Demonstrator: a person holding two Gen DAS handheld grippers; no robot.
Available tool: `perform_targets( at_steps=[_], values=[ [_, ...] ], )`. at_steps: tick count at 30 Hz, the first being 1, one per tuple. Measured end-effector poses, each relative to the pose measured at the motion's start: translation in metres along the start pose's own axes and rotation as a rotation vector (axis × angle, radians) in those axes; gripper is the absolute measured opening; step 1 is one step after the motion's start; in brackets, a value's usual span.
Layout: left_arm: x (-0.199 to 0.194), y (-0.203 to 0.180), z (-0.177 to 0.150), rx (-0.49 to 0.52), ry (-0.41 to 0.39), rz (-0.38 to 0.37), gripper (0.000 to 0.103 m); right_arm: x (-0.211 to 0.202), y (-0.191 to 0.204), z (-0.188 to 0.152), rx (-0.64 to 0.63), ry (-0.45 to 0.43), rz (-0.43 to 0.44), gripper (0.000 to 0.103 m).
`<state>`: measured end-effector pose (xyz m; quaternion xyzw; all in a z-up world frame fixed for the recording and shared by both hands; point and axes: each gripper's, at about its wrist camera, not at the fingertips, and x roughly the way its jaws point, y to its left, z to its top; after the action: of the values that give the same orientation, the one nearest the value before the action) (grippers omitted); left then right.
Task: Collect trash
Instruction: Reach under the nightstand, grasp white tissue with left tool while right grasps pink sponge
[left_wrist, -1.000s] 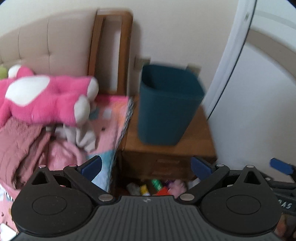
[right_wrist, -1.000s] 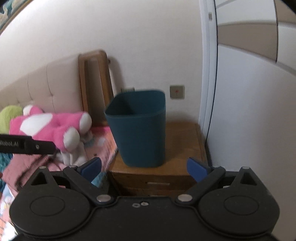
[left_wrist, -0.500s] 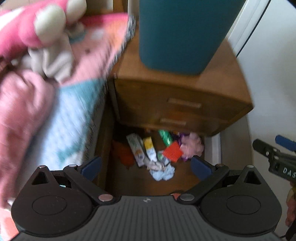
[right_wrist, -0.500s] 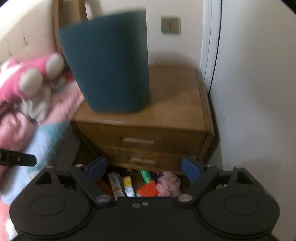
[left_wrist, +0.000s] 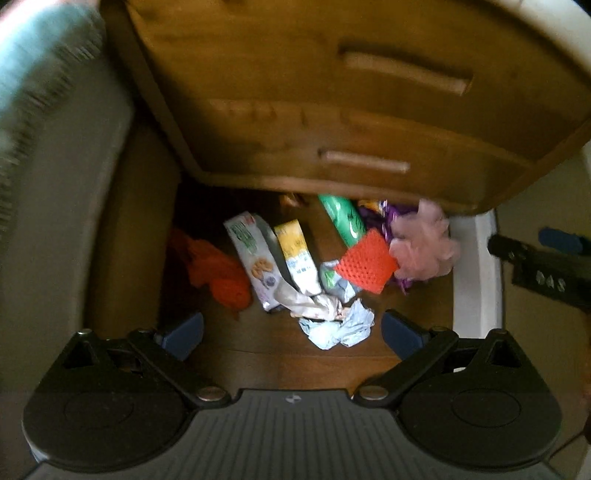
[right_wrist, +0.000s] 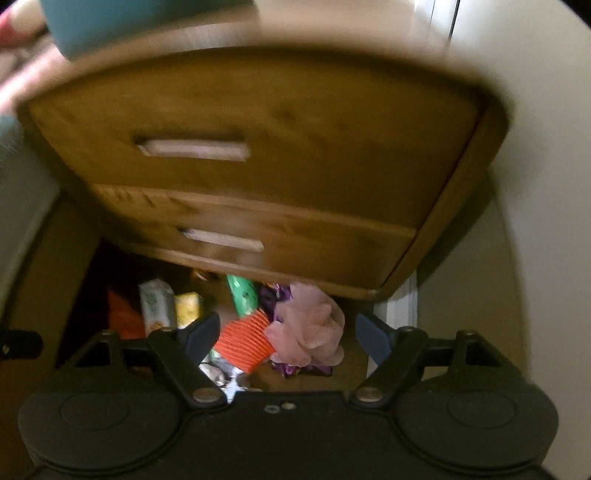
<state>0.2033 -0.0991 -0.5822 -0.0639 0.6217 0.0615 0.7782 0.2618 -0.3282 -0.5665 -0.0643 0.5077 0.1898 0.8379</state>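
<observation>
The left wrist view is looking almost straight down at a litter pile on the wooden floor (left_wrist: 258, 350). The left gripper (left_wrist: 291, 332) is hanging over it with its fingers spread apart and nothing between them. Nearest them is lying a crumpled pale-blue and white paper wad (left_wrist: 338, 325); beyond it are lying a white biscuit packet (left_wrist: 253, 254), a yellow-and-white carton (left_wrist: 297, 254), a red mesh sleeve (left_wrist: 365, 264), a green wrapper (left_wrist: 341, 218), a pink mesh bath puff (left_wrist: 424, 245) and an orange cloth lump (left_wrist: 214, 267).

The step in hand looks like the reach for a first piece. Next, the fingers probably need lowering around the paper wad.

In the right wrist view, the right gripper (right_wrist: 284, 336) is narrowing its fingers, gripping nothing, with the puff showing between them. Farther off, the brown wooden two-drawer nightstand (left_wrist: 332, 92) is overhanging the pile's far edge, so the green wrapper may be awkward to reach. The dark teal plastic bin (right_wrist: 140, 22) is standing on its surface.
</observation>
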Motion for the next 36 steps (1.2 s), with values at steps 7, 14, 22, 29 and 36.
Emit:
perform_targets(
  at_steps=[7, 14, 22, 29, 36],
  values=[
    [0.118, -0.014, -0.011, -0.054, 0.127, -0.049, 0.103, 0.1, -0.012, -0.022, -0.028, 0.048, -0.009, 0.076],
    [0.216, 0.0, -0.009, -0.303, 0.276, -0.052, 0.102, 0.159, -0.018, -0.033, -0.031, 0.055, -0.014, 0.076],
    [0.28, 0.005, -0.007, -0.521, 0.352, -0.05, 0.102, 0.188, -0.025, -0.039, -0.042, 0.047, -0.019, 0.076],
    [0.314, 0.007, -0.012, -0.6, 0.394, -0.065, 0.097, 0.212, -0.029, -0.041, -0.043, 0.052, 0.001, 0.076],
    [0.329, 0.005, -0.023, -0.619, 0.428, -0.093, 0.067, 0.227, -0.021, -0.046, -0.05, 0.033, 0.019, 0.062]
  ],
)
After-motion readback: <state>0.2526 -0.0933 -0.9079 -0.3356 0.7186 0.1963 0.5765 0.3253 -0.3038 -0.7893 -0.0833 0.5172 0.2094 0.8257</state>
